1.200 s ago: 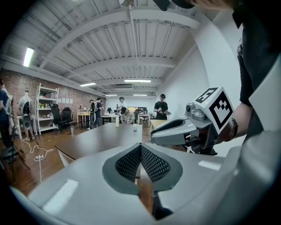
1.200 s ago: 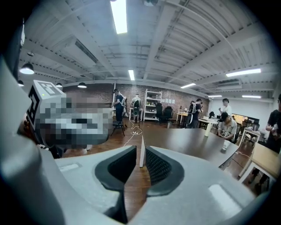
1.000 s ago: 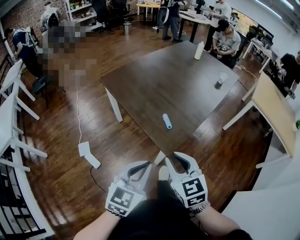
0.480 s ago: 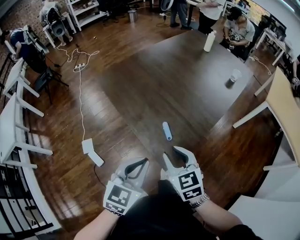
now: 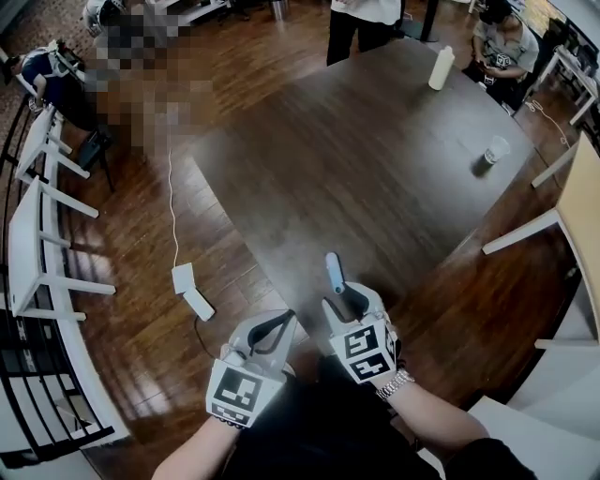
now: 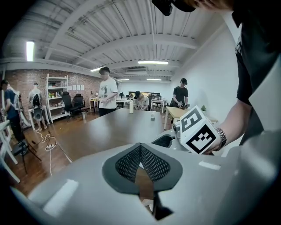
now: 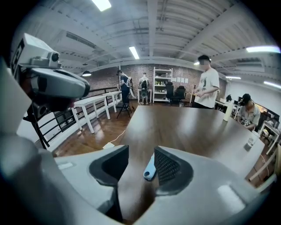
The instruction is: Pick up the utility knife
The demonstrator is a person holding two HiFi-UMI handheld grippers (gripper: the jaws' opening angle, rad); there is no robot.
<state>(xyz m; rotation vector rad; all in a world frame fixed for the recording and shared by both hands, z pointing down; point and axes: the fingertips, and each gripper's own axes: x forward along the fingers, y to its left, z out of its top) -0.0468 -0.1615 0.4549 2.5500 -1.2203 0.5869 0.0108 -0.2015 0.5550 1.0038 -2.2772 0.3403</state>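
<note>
The utility knife is a slim light-blue bar lying on the dark wooden table near its front edge. My right gripper is right at its near end, and its jaws are opening. In the right gripper view the knife lies on the table between the jaws of the right gripper, close to the right-hand pad, with neither pad pressing on it. My left gripper hangs to the left, off the table's corner, shut and empty. In the left gripper view the tips of the left gripper meet.
At the table's far end stand a white bottle and a clear cup. One person stands there and another sits. A white power box with a cable lies on the floor at left. White tables line the left wall.
Both grippers have moved forward and down toward the table. The right jaws have opened wider and now reach the knife's near end. The left gripper stays shut.
</note>
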